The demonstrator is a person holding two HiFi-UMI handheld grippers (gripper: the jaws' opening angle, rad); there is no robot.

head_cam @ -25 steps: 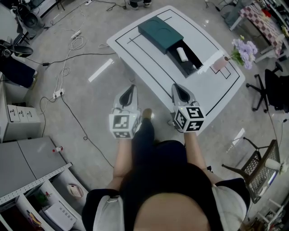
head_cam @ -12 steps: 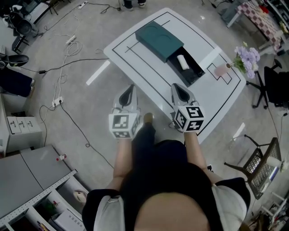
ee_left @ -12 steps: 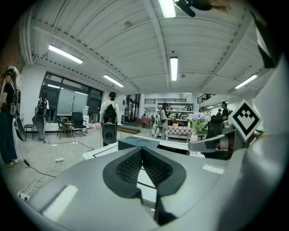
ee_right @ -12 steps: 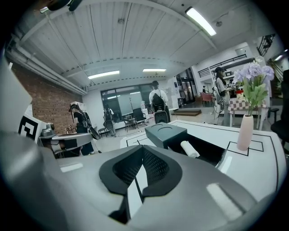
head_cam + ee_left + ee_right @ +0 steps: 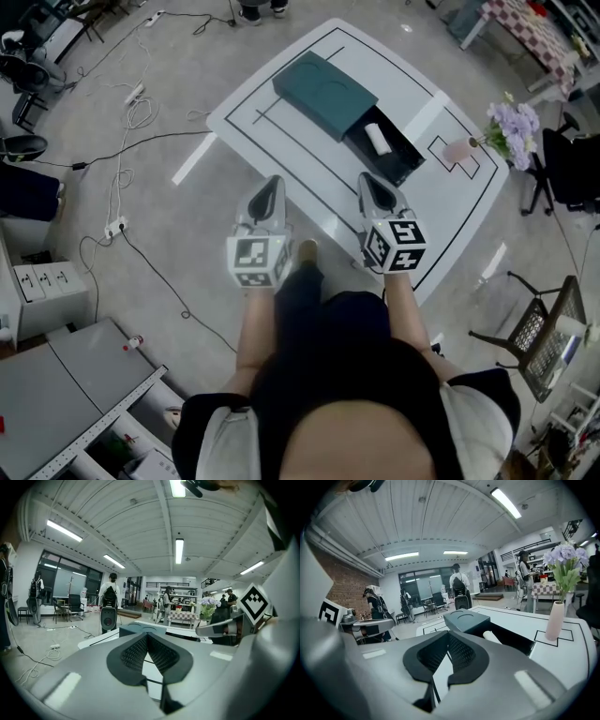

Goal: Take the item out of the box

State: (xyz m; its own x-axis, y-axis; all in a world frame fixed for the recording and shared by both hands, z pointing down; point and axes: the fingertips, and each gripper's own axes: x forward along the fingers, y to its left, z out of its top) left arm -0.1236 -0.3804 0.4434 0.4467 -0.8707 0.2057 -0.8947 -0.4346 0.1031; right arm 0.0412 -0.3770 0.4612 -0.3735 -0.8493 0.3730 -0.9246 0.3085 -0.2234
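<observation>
White surface ahead carries the teal box, its white roll in the open tray beyond your right tongs; both right and left tongs are pressed together, empty, so spread the right before reaching.

Illumination is bright, even and white. The source is the long fluorescent ceiling strips above the white rectangular table with black outlines. The glossy table top returns a pale glare band on its right side. A similar streak lies on the polished grey floor left of the table. Shadows round the table are faint and diffuse.

Both gripper views show strong fisheye bowing and a black vignette at the corners. The left gripper and right gripper, nearest the lens, render soft; the table beyond is sharper. The head view curves mildly at its edges.
</observation>
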